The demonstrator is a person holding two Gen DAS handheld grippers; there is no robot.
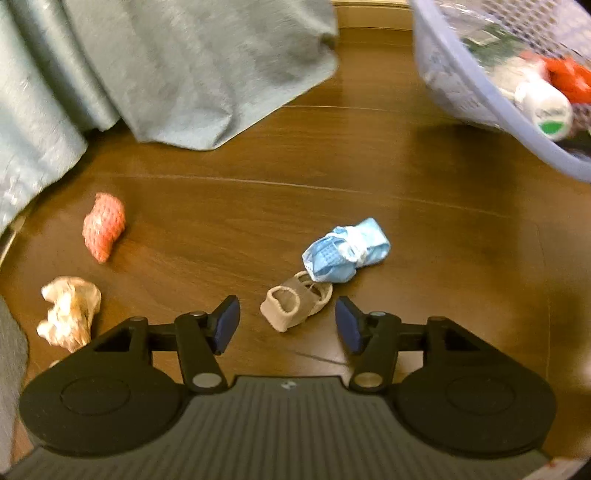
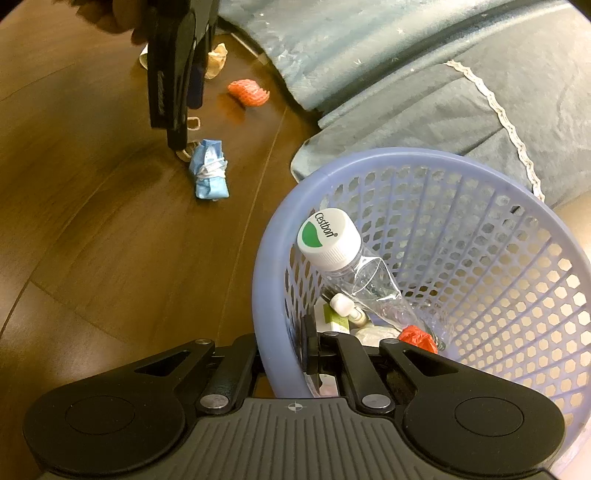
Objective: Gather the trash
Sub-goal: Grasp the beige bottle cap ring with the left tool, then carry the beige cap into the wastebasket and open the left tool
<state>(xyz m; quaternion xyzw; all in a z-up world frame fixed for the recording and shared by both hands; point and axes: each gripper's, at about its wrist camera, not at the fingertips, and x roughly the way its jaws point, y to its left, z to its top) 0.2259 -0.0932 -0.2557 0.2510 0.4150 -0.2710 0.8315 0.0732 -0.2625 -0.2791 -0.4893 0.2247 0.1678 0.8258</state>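
Beige sock lies on the wood floor directly ahead of the left gripper, between its spread, empty fingers, long axis slanting across the gap. Right gripper is clenched on the lavender basket's rim, farther off.

The left tool, black with blue pads, points steeply down, its two fingers standing apart with nothing pressed between them. In the right wrist view a hand grips its body from above. The right tool, black as well, is tilted downward, its fingers drawn fully together.
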